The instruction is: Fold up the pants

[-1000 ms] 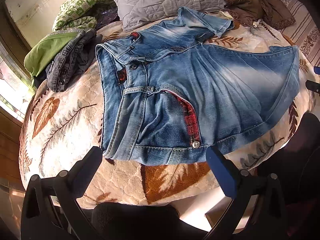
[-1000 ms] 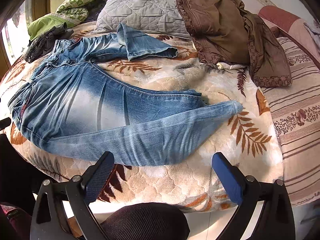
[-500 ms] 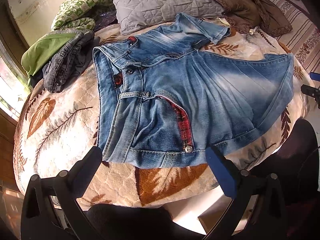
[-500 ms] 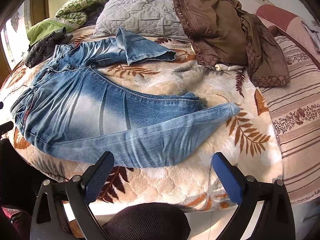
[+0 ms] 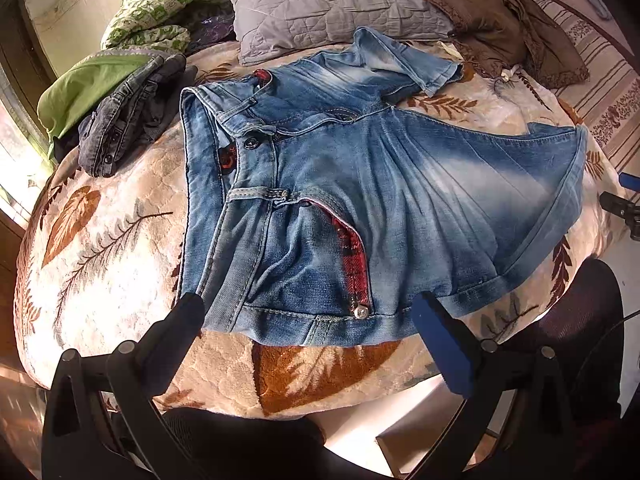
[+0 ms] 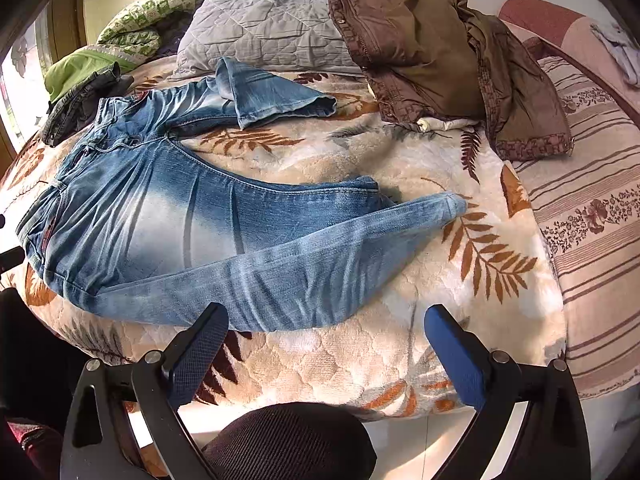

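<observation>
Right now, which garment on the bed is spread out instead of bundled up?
The light blue jeans, legs stretched across the leaf-print blanket. The brown jacket and dark grey jeans lie crumpled or folded.

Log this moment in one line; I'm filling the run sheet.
jeans unfolded on bed | left tongs open | right tongs open | nothing gripped

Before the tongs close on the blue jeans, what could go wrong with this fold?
1. The faded blue denim jeans lie unevenly: the near leg is already doubled back and the far leg is bent, so a fold may trap creases.
2. The waistband sits near the edge of the cream leaf-print blanket; the open left tongs might pinch blanket with denim.
3. The open right tongs may grab only one layer.
</observation>
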Motion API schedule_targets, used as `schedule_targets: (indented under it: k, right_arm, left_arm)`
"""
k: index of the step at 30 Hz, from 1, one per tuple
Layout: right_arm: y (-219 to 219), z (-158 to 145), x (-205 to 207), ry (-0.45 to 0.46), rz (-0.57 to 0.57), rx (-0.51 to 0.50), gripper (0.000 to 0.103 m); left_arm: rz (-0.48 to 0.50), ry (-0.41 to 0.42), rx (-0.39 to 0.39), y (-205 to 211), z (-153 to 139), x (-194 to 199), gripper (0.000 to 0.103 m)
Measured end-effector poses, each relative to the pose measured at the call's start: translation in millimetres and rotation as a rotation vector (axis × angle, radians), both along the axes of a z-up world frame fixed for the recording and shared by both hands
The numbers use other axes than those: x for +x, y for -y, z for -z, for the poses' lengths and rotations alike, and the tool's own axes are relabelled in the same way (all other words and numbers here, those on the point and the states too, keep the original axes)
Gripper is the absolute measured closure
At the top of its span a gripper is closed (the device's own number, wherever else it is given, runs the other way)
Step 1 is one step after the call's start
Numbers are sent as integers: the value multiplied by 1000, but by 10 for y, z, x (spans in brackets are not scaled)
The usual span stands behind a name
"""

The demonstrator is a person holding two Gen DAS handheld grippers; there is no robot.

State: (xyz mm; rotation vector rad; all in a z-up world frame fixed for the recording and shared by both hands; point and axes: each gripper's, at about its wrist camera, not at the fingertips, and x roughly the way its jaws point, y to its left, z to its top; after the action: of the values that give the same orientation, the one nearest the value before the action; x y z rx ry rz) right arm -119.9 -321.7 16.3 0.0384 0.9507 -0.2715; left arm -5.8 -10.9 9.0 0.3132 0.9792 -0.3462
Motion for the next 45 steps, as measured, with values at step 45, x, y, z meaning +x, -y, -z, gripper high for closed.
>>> schedule_targets:
  k: [45]
  right_arm:
    - [1269, -81, -76, 80, 276, 422, 4]
  left_arm:
    - [-300, -166, -288, -757, -256, 548, 0]
